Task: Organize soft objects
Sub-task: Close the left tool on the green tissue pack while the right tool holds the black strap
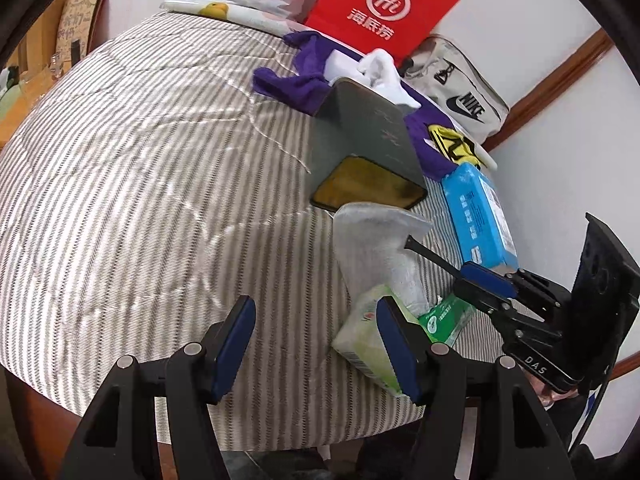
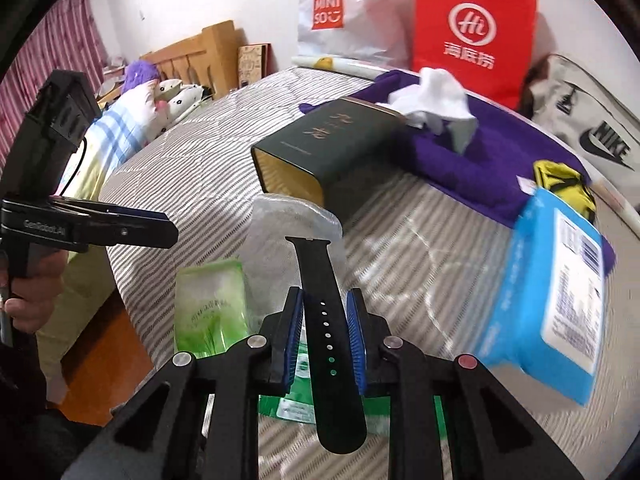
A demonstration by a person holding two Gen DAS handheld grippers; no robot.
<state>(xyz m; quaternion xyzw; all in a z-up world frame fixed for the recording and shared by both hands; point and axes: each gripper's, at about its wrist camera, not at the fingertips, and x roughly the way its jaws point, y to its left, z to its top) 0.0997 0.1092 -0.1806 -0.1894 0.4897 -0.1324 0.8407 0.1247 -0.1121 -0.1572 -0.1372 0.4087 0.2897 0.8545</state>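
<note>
My right gripper (image 2: 324, 320) is shut on a black perforated watch strap (image 2: 320, 276), held above the striped bed cover (image 2: 400, 240); the left wrist view shows the strap (image 1: 428, 254) poking out of that gripper (image 1: 476, 284). Under it lie a crumpled clear plastic bag (image 2: 288, 220), a pale green tissue pack (image 2: 212, 304) and a green sachet (image 2: 296, 400). My left gripper (image 1: 316, 344) is open over the bed, its right finger just in front of the tissue pack (image 1: 360, 336). A dark green box (image 1: 360, 136) lies on its side, its open end facing me.
A blue wipes pack (image 2: 560, 292) lies to the right. Behind the box are a purple cloth (image 2: 480, 160), a white cloth (image 2: 436, 96) and a yellow-black item (image 2: 560, 180). A red paper bag (image 2: 472, 28), a Miniso bag (image 2: 340, 12) and a Nike bag (image 2: 592, 120) line the wall.
</note>
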